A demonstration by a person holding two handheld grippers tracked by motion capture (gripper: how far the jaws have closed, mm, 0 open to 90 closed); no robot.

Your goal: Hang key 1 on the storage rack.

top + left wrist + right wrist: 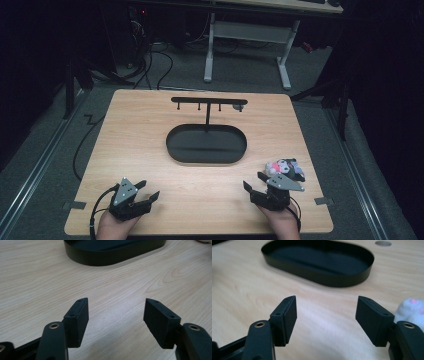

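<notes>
A black oval tray [175, 147] with an upright post and a crossbar of hooks [207, 100] stands in the middle of the wooden table. A small plush toy [285, 169] in white, black and pink lies at the right, just beyond my right gripper [253, 181]. That gripper rests near the front right edge, open, with bare wood between its jaws. In the right gripper view the toy [412, 308] peeks in at the right and the tray [352, 281] lies ahead. My left gripper [148, 190] rests at the front left, open and holding nothing; its view shows the tray [105, 258] ahead.
The wooden table [135, 135] has tape marks at both front corners. Beyond it on the grey floor stand a white desk frame [247, 47] and loose cables. Dark curtains close in both sides.
</notes>
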